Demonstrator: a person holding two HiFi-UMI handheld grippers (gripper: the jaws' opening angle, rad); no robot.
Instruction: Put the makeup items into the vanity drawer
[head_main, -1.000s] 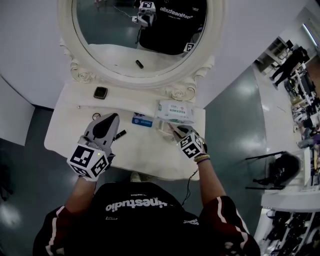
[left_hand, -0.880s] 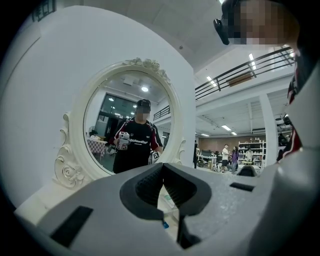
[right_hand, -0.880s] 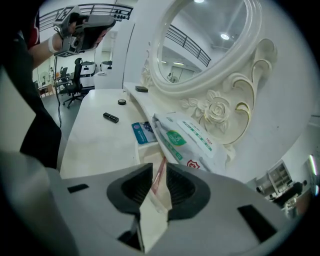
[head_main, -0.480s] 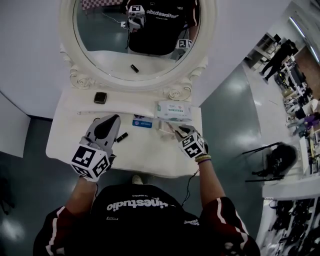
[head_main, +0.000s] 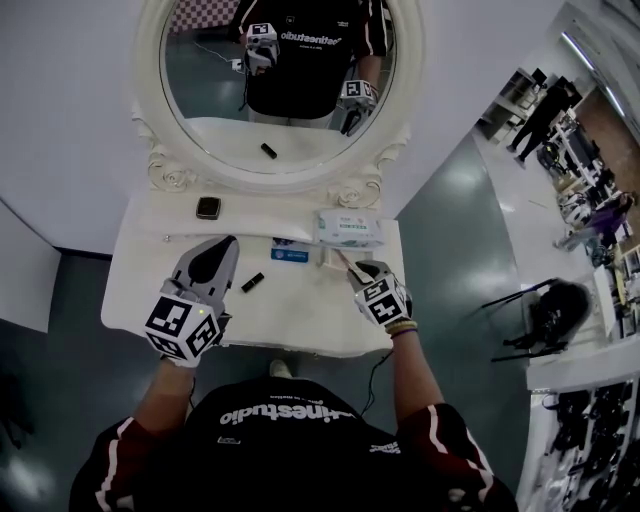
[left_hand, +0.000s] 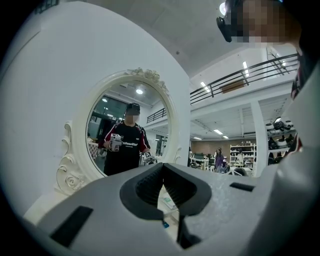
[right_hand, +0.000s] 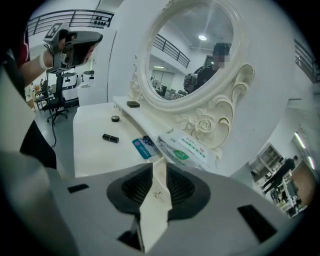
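Note:
My right gripper (head_main: 347, 260) (right_hand: 159, 169) is shut on a flat cream card (right_hand: 154, 202) with a tiny metal stud on it, held above the vanity top (head_main: 140, 290) just in front of the wipes pack (head_main: 348, 228) (right_hand: 187, 149). My left gripper (head_main: 228, 243) (left_hand: 163, 171) hovers over the left half of the top, jaws together with nothing between them. A black lipstick (head_main: 252, 283) (right_hand: 110, 138) lies between the two grippers. Beside it lies a blue packet (head_main: 290, 254) (right_hand: 144, 146). A dark compact (head_main: 208, 208) (right_hand: 132, 104) sits under the mirror. No drawer shows.
An oval white-framed mirror (head_main: 175, 175) stands at the back of the vanity and reflects me and both grippers. A small round item (right_hand: 115, 118) lies on the top at the left. Grey floor surrounds the table, with a black chair (head_main: 555, 310) at the right.
Both grippers have risen a little above the vanity top. The right one has lifted the cream card with it, still close to the wipes pack.

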